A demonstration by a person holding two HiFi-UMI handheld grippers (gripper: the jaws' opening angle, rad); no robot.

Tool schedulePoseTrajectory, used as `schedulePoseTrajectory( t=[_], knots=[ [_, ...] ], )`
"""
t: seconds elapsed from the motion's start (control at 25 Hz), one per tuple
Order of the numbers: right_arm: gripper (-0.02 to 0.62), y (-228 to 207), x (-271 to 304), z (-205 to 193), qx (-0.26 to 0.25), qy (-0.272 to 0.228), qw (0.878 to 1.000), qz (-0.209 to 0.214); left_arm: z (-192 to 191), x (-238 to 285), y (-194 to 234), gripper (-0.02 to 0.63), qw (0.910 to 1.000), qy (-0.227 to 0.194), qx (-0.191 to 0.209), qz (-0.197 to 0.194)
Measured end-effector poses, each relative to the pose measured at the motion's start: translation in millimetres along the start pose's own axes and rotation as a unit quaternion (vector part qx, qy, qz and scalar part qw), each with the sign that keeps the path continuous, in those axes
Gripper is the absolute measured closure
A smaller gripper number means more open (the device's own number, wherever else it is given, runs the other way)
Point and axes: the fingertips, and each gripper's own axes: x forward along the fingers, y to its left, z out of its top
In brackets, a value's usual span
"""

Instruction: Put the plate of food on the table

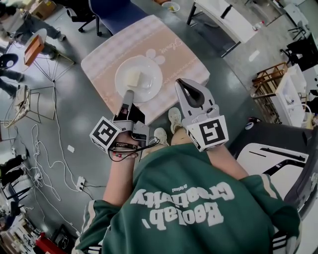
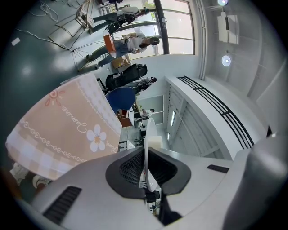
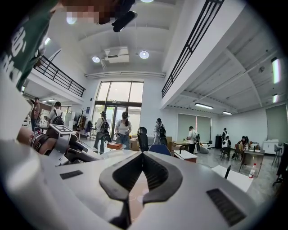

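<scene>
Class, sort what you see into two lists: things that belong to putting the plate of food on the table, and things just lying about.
Job in hand:
plate
food
table
left gripper, shut on the plate rim

Lying about:
floor cables
blue chair
white desk

The plate (image 1: 149, 82) is over the middle of the table (image 1: 169, 49), with a piece of food (image 1: 132, 78) on its left half. The left gripper (image 1: 130, 94) clamps its near rim. The right gripper (image 1: 181, 83), jaws together on nothing, is just right of the plate. A chair (image 1: 112, 12) stands behind the table.
</scene>
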Motion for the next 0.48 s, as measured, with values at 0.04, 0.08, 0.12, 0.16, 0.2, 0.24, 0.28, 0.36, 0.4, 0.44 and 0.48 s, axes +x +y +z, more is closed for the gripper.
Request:
schedulePoseTrajectory(
  t=[0.04, 0.08, 0.12, 0.16, 0.2, 0.24, 0.28, 0.36, 0.4, 0.44, 0.48],
  knots=[
    [0.580, -1, 1, 1, 0.000, 0.000, 1.000, 0.000, 0, 1, 0, 0.580, 1.0000, 0.001, -0.001, 0.000],
    [0.580, -2, 3, 1, 0.001, -0.001, 1.000, 0.000, -1, 2, -1, 0.580, 1.0000, 0.001, -0.002, 0.000],
    [0.580, -3, 4, 2, 0.001, -0.002, 1.000, 0.000, -1, 3, -1, 0.580, 1.0000, 0.001, -0.004, 0.001],
    [0.580, -4, 5, 2, 0.000, -0.003, 1.000, 0.000, -2, 4, -1, 0.580, 1.0000, 0.001, -0.006, 0.001],
    [0.580, -5, 5, 4, -0.001, -0.005, 1.000, 0.001, -3, 5, -1, 0.580, 1.0000, 0.001, -0.008, 0.001],
    [0.580, -6, 6, 5, -0.002, -0.008, 1.000, 0.001, -4, 5, -1, 0.580, 0.9999, 0.001, -0.010, 0.000],
    [0.580, -7, 6, 7, -0.003, -0.011, 1.000, 0.002, -6, 6, -1, 0.580, 0.9999, 0.001, -0.012, -0.001],
    [0.580, -9, 9, 7, -0.006, -0.012, 1.000, 0.007, -7, 9, 0, 0.580, 0.9999, 0.002, -0.013, 0.001],
    [0.580, -10, 12, 6, -0.007, -0.012, 1.000, 0.009, -8, 11, 1, 0.580, 0.9999, 0.003, -0.014, 0.003],
    [0.580, -11, 15, 5, -0.006, -0.011, 1.000, 0.012, -7, 13, 2, 0.580, 0.9999, 0.002, -0.014, 0.004],
    [0.580, -12, 18, 5, -0.004, -0.011, 1.000, 0.014, -5, 15, 2, 0.580, 0.9999, 0.001, -0.013, 0.006]
  ],
)
